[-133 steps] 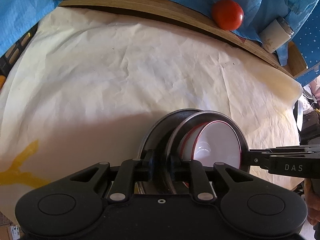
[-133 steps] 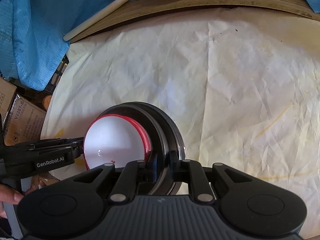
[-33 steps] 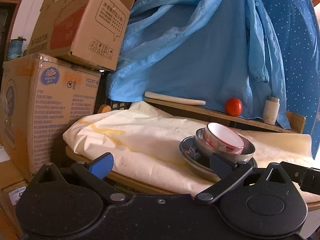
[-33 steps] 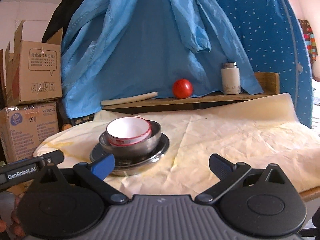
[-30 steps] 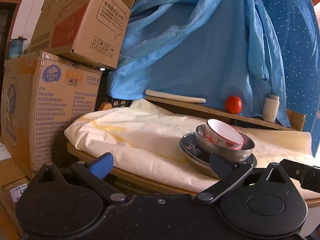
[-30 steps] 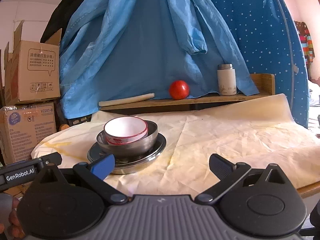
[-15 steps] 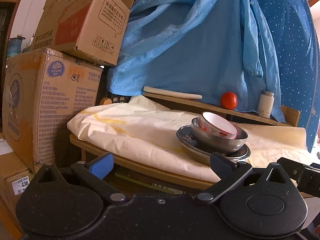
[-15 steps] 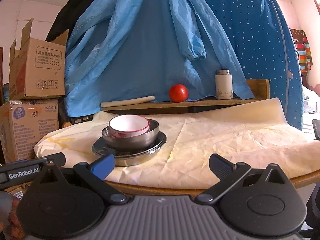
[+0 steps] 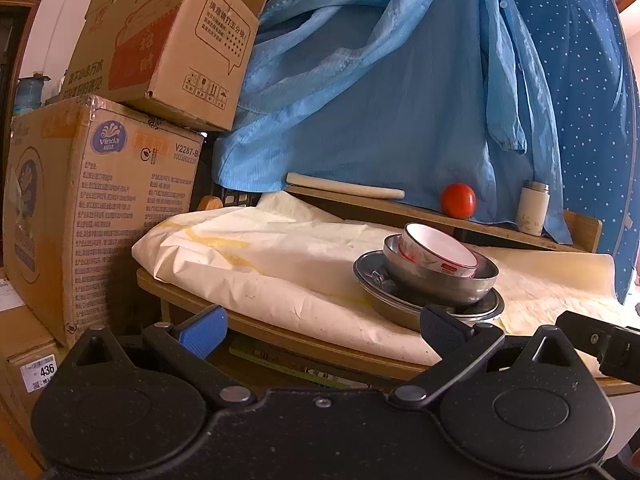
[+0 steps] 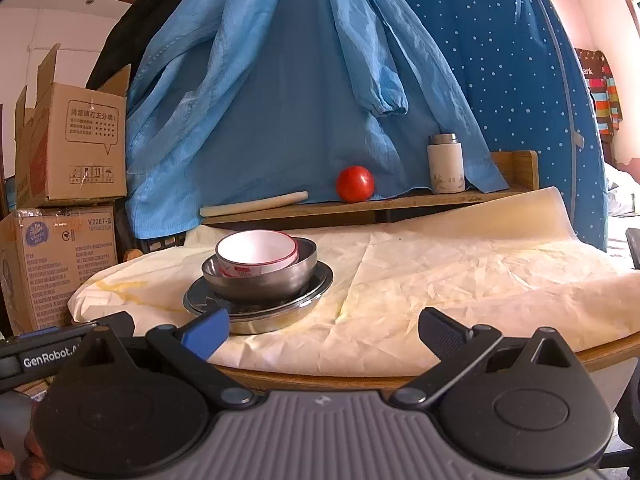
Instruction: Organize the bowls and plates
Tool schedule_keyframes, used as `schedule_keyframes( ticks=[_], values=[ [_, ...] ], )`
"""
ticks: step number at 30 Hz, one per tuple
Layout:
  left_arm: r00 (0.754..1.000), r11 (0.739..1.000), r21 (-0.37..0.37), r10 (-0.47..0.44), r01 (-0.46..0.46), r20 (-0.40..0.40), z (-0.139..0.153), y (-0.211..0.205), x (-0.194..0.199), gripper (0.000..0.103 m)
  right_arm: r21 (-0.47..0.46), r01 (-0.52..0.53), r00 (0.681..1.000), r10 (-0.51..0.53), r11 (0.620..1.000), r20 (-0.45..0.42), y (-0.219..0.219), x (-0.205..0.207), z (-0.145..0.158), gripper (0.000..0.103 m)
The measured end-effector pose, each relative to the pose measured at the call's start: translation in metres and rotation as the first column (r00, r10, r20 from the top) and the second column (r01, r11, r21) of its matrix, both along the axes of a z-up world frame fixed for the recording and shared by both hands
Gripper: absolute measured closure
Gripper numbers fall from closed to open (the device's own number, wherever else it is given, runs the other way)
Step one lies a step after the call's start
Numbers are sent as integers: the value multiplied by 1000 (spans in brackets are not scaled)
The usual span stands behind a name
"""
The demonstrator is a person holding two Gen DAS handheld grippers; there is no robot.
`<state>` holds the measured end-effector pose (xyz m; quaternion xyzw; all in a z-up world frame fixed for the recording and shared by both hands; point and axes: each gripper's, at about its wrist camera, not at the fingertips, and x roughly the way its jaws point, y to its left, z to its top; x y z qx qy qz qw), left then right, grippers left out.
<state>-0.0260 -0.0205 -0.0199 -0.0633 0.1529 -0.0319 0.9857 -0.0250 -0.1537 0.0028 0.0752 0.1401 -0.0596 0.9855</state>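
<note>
A white bowl with a red rim (image 9: 438,249) (image 10: 258,252) sits tilted inside a steel bowl (image 9: 436,280) (image 10: 264,276), which rests on a steel plate (image 9: 376,292) (image 10: 316,280) on the paper-covered table (image 9: 260,256) (image 10: 460,272). My left gripper (image 9: 322,330) is open and empty, held off the table's front edge, short of the stack. My right gripper (image 10: 324,330) is also open and empty, in front of the table edge, with the stack ahead and slightly left. The other gripper's body shows at the right edge of the left wrist view and the left edge of the right wrist view.
A wooden shelf (image 10: 420,200) behind the table carries a tomato (image 9: 458,200) (image 10: 355,184), a white flask (image 9: 534,208) (image 10: 445,168) and a pale rolling pin (image 10: 256,204). Blue cloth (image 10: 304,80) hangs behind. Stacked cardboard boxes (image 9: 100,200) (image 10: 64,192) stand left of the table.
Both grippers let go of the stacked dishes, opened, and pulled back and down from over the table to beyond its front edge. The stack stays on the table.
</note>
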Motion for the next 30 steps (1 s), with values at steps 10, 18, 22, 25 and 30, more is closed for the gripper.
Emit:
schedule_keyframes(
  ticks=[10,18,22,25,30],
  values=[
    [1000,1000,-2,-1,1,-14,-5,0,7,1,11,7,1000,-7,1000,-26,-3,9,-5,0],
    [1000,1000,0,-1,1,-19,-7,-1,9,1,17,20,1000,-19,1000,-24,-3,10,-7,0],
    [1000,1000,-2,-4,4,-19,-8,-1,11,1,20,22,999,-21,1000,-31,-4,12,-8,0],
    [1000,1000,-2,-7,7,-19,-8,-1,12,1,23,23,999,-22,999,-49,-5,15,-9,0],
    [1000,1000,-1,-7,7,-25,-9,-1,12,1,23,25,998,-24,999,-52,-5,15,-10,0]
  ],
)
